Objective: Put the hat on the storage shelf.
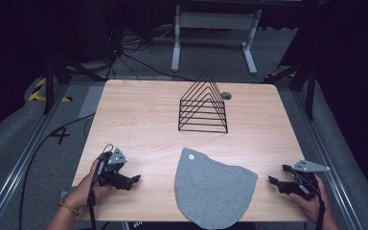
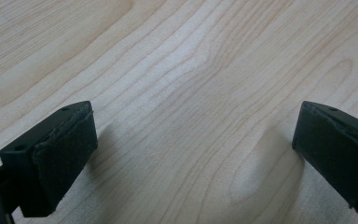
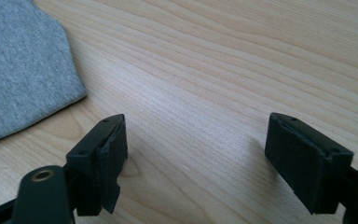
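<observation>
— Cloth (image 1: 214,190) location?
— Grey cloth lies flat at the desk's (image 1: 139,115) near edge, between my two tongs, touching neither.
— Tongs?
— My left tongs (image 1: 135,181) are spread, nothing between them. My right tongs (image 1: 274,178) likewise, beside the cloth.
— Other items?
— Wire rack (image 1: 203,105), farther back.

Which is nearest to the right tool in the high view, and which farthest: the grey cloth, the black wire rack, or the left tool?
Measured from the right tool:
1. Grey cloth, just to its left at the table's near edge.
2. Black wire rack, farther up the table, toward the far side and left.
3. Left tool, across the table at the near left, beyond the cloth.
</observation>
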Demonstrator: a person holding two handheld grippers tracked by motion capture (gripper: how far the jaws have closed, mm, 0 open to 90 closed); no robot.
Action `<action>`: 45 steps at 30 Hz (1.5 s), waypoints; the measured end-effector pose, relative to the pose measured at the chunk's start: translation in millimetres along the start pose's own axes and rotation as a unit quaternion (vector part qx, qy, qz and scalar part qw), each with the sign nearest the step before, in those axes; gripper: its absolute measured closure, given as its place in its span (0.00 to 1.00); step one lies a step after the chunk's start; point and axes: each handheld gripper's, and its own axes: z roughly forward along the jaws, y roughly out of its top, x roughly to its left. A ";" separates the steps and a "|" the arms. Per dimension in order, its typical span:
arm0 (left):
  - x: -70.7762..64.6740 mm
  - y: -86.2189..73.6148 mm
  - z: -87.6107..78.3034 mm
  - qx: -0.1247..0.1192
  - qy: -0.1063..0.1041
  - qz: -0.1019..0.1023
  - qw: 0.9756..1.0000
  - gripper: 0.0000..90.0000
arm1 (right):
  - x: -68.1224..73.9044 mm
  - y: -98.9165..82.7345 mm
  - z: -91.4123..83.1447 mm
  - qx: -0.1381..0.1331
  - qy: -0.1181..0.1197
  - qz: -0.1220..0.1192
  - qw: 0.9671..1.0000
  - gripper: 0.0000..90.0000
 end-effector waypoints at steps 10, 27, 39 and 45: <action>-0.1 3.3 -1.9 0.006 -0.026 0.033 0.999 0.06 | 0.2 0.5 0.5 0.000 -0.004 -0.001 1.000 0.24; -81.1 63.3 19.1 -0.025 -0.139 0.143 0.979 0.34 | 34.4 33.3 -5.7 -0.002 0.081 -0.114 0.990 0.71; -124.8 83.2 62.5 0.010 -0.175 0.196 0.965 0.34 | 83.4 59.0 24.3 0.039 0.133 -0.210 0.968 0.89; -112.6 84.4 61.7 0.011 -0.149 0.185 0.971 0.35 | 94.1 58.4 35.5 0.064 0.146 -0.230 0.960 0.93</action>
